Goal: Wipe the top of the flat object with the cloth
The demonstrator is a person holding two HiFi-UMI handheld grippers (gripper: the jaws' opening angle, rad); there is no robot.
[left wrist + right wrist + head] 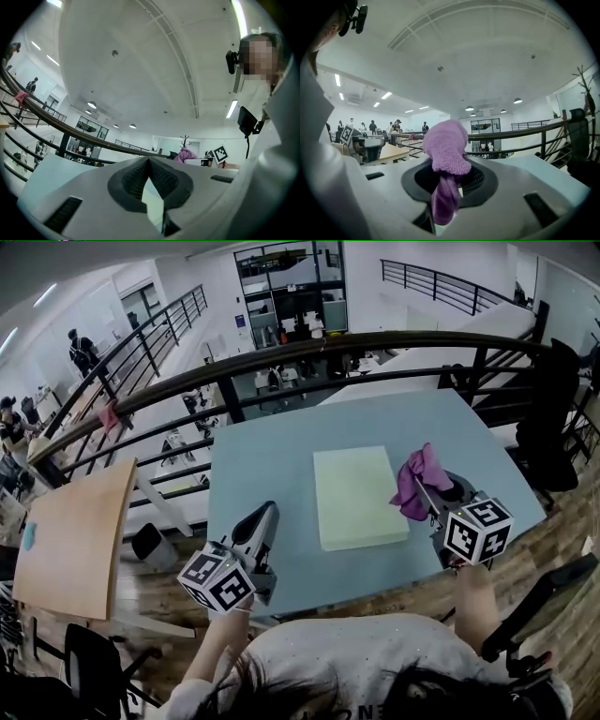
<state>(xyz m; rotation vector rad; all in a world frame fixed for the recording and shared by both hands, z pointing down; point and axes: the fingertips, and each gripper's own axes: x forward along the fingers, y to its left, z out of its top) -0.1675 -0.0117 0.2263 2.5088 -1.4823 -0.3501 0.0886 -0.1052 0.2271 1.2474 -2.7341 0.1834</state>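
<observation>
The cloth (pixel 445 154) is a purple, nubbly rag, and we judge it soft, light and limp. It bunches into a lump above the pads of the right claw (pixel 449 187), and a tail of it droops below them. The right claw is closed on it, pinching the bunched middle, which seems a fair hold to us. For wiping we would want enough cloth hanging past the tips to spread under them, so that fabric and not plastic meets the work. Being so slack, it may fold over or drag out of the pinch if pushed hard sideways.

The flat object (pixel 358 495) lies just to the left of the right claw, a pale yellow-green slab resting on the surface (pixel 262 465). The cloth hangs by its right edge, and we cannot tell whether the two touch. The slab looks thin, stiff and light to us, so it may slide under a stroke. The edge on the side toward the left claw would be the place to steady it.

The left claw (pixel 265 514) is closed with nothing between its pads, and it sits apart from the slab's left edge.
</observation>
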